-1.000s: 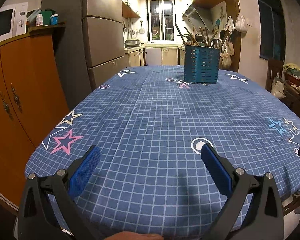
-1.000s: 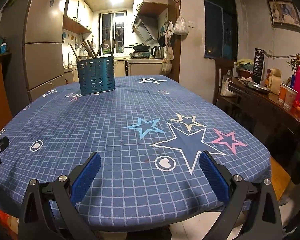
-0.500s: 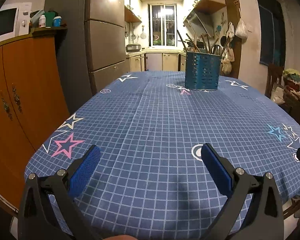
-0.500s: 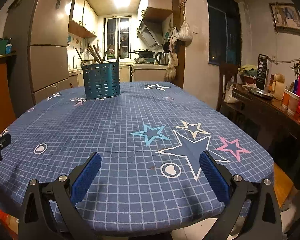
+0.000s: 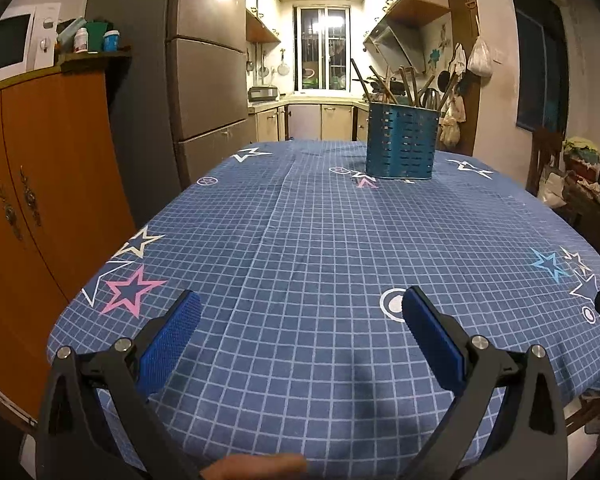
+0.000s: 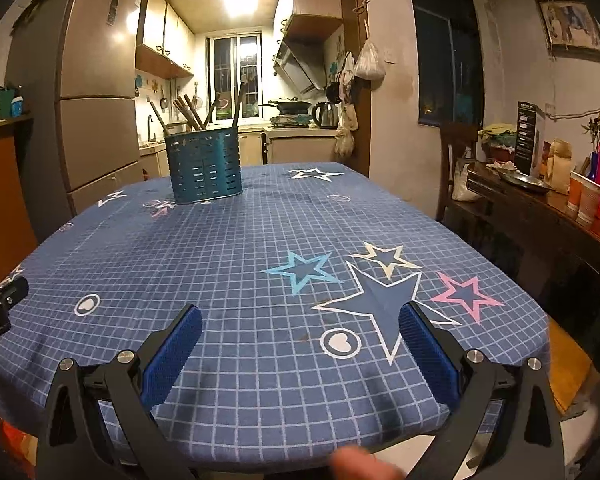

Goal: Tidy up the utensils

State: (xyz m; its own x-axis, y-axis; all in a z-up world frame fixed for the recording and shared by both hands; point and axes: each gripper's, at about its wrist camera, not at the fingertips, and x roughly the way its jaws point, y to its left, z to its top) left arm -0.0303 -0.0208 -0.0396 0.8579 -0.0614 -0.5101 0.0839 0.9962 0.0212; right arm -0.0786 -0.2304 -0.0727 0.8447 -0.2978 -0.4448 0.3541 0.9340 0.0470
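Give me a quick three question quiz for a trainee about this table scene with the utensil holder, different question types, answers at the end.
1. True or false: both the left gripper and the right gripper have their jaws spread with nothing between them.
2. Multiple choice: the blue utensil holder stands A) at the far end of the table, B) at the near edge, C) on the floor.
3. Fill in: the utensils in the holder stand ____ (upright or flat).

Key: 1 true; 2 A; 3 upright.
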